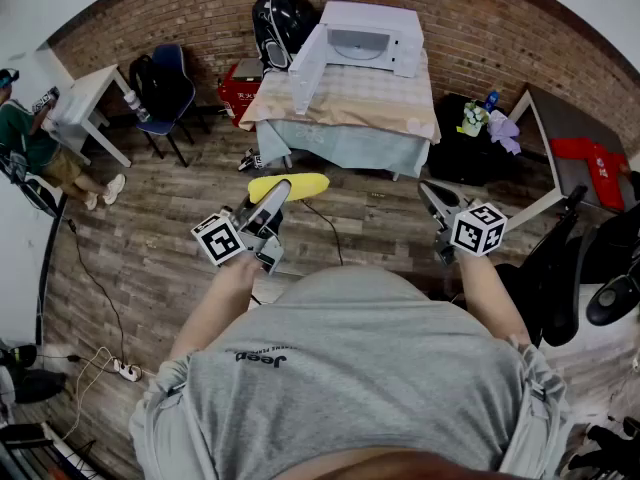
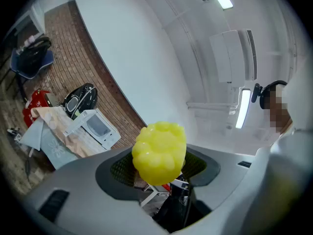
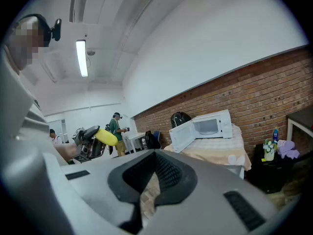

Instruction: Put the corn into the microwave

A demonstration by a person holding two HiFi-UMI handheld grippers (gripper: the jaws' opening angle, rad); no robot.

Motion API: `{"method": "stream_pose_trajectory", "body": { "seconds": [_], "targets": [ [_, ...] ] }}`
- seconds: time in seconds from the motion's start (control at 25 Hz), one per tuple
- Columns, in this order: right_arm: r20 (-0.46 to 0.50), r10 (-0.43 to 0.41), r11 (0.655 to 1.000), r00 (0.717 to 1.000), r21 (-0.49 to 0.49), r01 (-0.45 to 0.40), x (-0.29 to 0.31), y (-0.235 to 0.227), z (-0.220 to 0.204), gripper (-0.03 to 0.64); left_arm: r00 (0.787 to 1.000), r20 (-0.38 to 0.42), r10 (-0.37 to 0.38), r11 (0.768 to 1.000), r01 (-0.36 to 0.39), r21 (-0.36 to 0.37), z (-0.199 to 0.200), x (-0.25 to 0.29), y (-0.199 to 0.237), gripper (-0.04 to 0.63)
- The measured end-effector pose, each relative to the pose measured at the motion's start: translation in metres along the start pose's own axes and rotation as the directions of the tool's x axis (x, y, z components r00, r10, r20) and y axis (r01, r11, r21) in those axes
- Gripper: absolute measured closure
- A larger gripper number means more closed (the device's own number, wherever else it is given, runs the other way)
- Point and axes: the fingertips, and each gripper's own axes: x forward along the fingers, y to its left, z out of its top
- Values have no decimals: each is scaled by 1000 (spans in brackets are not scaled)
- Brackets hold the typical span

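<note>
A yellow corn cob (image 1: 303,185) lies level between the jaws of my left gripper (image 1: 280,192), which is shut on it above the wooden floor. In the left gripper view the corn's blunt end (image 2: 159,152) fills the space between the pads. The white microwave (image 1: 365,40) stands on a cloth-covered table (image 1: 345,103) straight ahead, well beyond both grippers, with its door swung open to the left. My right gripper (image 1: 433,200) hangs at the right, shut and holding nothing. The right gripper view shows the microwave (image 3: 205,128) and the corn (image 3: 106,136).
A blue chair (image 1: 170,83) and a white desk (image 1: 85,98) stand at the left wall, where a person (image 1: 30,138) sits. A black bag (image 1: 280,18) and a red box (image 1: 238,93) are left of the microwave table. A grey table (image 1: 570,143) stands at the right.
</note>
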Motion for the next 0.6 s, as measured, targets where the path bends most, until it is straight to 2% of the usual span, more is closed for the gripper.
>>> {"method": "stream_pose_trajectory", "body": {
  "seconds": [0.6],
  "targets": [
    [-9,4,1000,1000,-5,-4,6,-8,-1,601,1000,3,-11,1000,11,-1,2,6,6,339]
  ]
}}
